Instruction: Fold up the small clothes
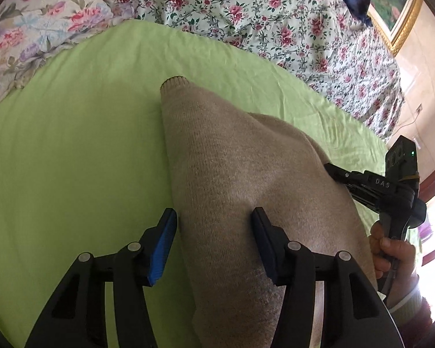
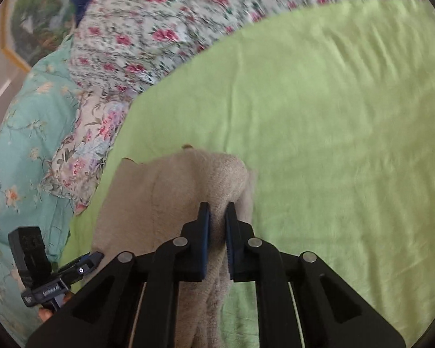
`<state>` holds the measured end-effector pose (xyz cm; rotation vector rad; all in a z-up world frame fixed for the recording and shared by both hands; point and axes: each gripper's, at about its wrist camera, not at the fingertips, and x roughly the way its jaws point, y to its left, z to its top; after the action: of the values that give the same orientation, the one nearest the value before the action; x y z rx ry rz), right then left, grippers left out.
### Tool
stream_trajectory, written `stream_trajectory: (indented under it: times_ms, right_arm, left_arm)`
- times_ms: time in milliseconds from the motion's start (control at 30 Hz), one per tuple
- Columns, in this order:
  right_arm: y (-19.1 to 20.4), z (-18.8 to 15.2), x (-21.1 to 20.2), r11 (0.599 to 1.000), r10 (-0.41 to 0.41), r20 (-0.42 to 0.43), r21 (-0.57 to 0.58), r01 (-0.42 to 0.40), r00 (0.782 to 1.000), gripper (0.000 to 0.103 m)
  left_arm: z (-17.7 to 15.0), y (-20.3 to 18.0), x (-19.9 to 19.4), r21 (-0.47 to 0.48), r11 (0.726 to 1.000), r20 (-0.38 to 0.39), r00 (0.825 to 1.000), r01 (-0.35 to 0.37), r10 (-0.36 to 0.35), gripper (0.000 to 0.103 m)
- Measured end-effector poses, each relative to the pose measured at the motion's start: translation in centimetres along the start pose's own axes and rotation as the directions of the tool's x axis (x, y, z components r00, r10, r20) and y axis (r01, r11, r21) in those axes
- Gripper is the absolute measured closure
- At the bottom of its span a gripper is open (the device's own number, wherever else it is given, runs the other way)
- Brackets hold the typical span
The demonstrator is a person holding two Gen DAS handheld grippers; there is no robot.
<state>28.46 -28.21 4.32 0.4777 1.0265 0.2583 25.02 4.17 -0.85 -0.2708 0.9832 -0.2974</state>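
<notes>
We judged the beige knit (image 1: pixel 246 174) soft, light and floppy, best pinched at edges: our right gripper (image 2: pixel 217 217) clamped a fold, our left gripper (image 1: pixel 214 217) gaped apart.

The bed is covered by a lime-green sheet (image 1: pixel 81 145), lightly creased, filling the lower left and middle of the left wrist view and the right half of the right wrist view. A beige knitted garment (image 1: pixel 246 179) lies on the sheet, its narrow ribbed end pointing toward the frame's upper middle. A rose-print quilt (image 1: pixel 275 20) lies along the sheet's far edge, across the top and right. At the upper left a pastel floral pillow (image 1: pixel 34 34) overlaps the sheet's edge. In the right wrist view a turquoise floral cover (image 2: pixel 23 145) lies at far left, beside that pillow.
</notes>
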Motion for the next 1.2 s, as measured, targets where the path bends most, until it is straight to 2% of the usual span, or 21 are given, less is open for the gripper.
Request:
stream_trajectory:
  times_ms: [133, 200, 233, 267, 300, 367, 433, 533, 567, 633, 733, 800, 833, 867, 900, 933, 967, 1000, 1067, 1133, 1200]
  right_arm:
    - [0.8, 0.0, -2.0, 1.0, -0.017, 0.029, 0.009, 0.017, 0.999, 0.086]
    - [1.7, -0.4, -3.9, 1.0, -0.018, 0.051, -0.008, 0.018, 0.999, 0.086]
    - [2.7, -1.8, -6.1, 1.0, -0.001, 0.07, -0.028, 0.003, 0.998, 0.085]
    - [2.7, -1.8, -6.1, 1.0, -0.001, 0.07, -0.028, 0.003, 0.998, 0.08]
    - [3.0, -2.4, -6.9, 0.999, 0.002, 0.076, -0.038, 0.001, 0.997, 0.071]
    - [4.2, -5.7, -9.5, 0.997, 0.003, 0.09, -0.073, 0.004, 0.996, 0.057]
    - [4.4, -6.9, -10.0, 0.996, 0.003, 0.087, -0.084, 0.004, 0.996, 0.056]
    - [4.7, -11.7, -11.3, 0.995, 0.001, 0.048, -0.103, 0.004, 0.999, 0.056]
    - [4.7, -11.7, -11.3, 0.995, 0.001, 0.048, -0.103, 0.004, 0.999, 0.056]
    - [4.8, -14.2, -10.9, 0.991, -0.028, 0.015, -0.134, 0.03, 0.999, 0.056]
    - [4.8, -15.1, -10.2, 0.986, -0.049, -0.01, -0.157, 0.047, 0.999, 0.056]
    - [4.7, -15.5, -9.3, 0.985, -0.061, -0.022, -0.161, 0.057, 0.998, 0.056]
    - [4.6, -15.6, -9.1, 0.986, -0.061, -0.025, -0.158, 0.056, 0.998, 0.058]
    - [4.6, -15.5, -8.7, 0.985, -0.067, -0.031, -0.16, 0.061, 0.997, 0.077]
    - [4.6, -15.5, -8.7, 0.984, -0.074, -0.032, -0.165, 0.068, 0.997, 0.094]
    - [4.7, -15.3, -8.8, 0.983, -0.078, -0.031, -0.167, 0.072, 0.996, 0.094]
    - [4.9, -15.1, -9.9, 0.983, -0.068, 0.007, -0.17, 0.068, 0.998, 0.094]
    - [4.9, -15.1, -9.9, 0.983, -0.068, 0.007, -0.17, 0.068, 0.998, 0.094]
    - [4.7, -15.2, -10.0, 0.971, -0.128, 0.018, -0.203, 0.129, 0.992, 0.094]
    - [3.0, -16.0, -8.5, 0.971, -0.172, -0.033, -0.172, 0.164, 0.985, 0.095]
    - [2.5, -16.3, -8.2, 0.974, -0.177, -0.042, -0.152, 0.169, 0.983, 0.094]
  left_arm:
    - [-0.6, -0.5, -2.0, 0.016, 1.0, 0.015, 1.0, -0.019, 0.019, 0.049]
    - [-1.7, -0.6, -3.7, 0.024, 1.0, 0.031, 0.999, -0.012, 0.011, 0.049]
    - [-2.2, -0.6, -4.4, 0.025, 1.0, 0.036, 0.999, -0.009, 0.008, 0.049]
    - [-3.0, -0.5, -5.2, 0.027, 1.0, 0.04, 0.999, -0.004, 0.003, 0.049]
    - [-3.9, -0.5, -6.0, 0.031, 1.0, 0.043, 0.999, 0.003, -0.004, 0.049]
    - [-6.2, -0.4, -7.4, 0.044, 0.999, 0.04, 0.999, 0.007, -0.009, 0.049]
    - [-8.6, -0.4, -8.5, 0.056, 0.998, 0.03, 1.0, -0.001, -0.001, 0.049]
    - [-12.0, -0.5, -9.7, 0.076, 0.997, 0.022, 1.0, -0.005, 0.003, 0.051]
    - [-13.0, -0.6, -9.8, 0.087, 0.996, 0.02, 1.0, -0.005, 0.004, 0.051]
    - [-14.8, -1.0, -9.6, 0.118, 0.993, 0.006, 1.0, -0.023, 0.022, 0.051]
    - [-15.5, -1.6, -8.1, 0.141, 0.989, -0.012, 0.999, -0.049, 0.051, 0.053]
    - [-15.2, -1.8, -7.6, 0.139, 0.987, 0.013, 0.997, -0.081, 0.08, 0.055]
    - [-14.8, -1.9, -7.4, 0.131, 0.985, 0.037, 0.993, -0.112, 0.108, 0.059]
    - [-14.3, -1.8, -7.1, 0.114, 0.981, 0.049, 0.987, -0.155, 0.15, 0.07]
    - [-13.9, -1.7, -6.8, 0.102, 0.981, 0.047, 0.986, -0.166, 0.162, 0.076]
    - [-13.6, -1.8, -6.8, 0.089, 0.985, 0.046, 0.988, -0.151, 0.147, 0.088]
    - [-13.6, -2.1, -6.9, 0.089, 0.985, 0.054, 0.988, -0.15, 0.146, 0.089]
    - [-13.9, -2.6, -6.8, 0.109, 0.977, 0.06, 0.983, -0.181, 0.176, 0.089]
    - [-14.8, -3.6, -5.7, 0.172, 0.956, 0.037, 0.971, -0.24, 0.237, 0.092]
    - [-15.4, -3.6, -5.5, 0.159, 0.959, 0.037, 0.972, -0.236, 0.233, 0.092]
    - [-15.4, -3.5, -5.9, 0.154, 0.966, 0.028, 0.978, -0.207, 0.205, 0.092]
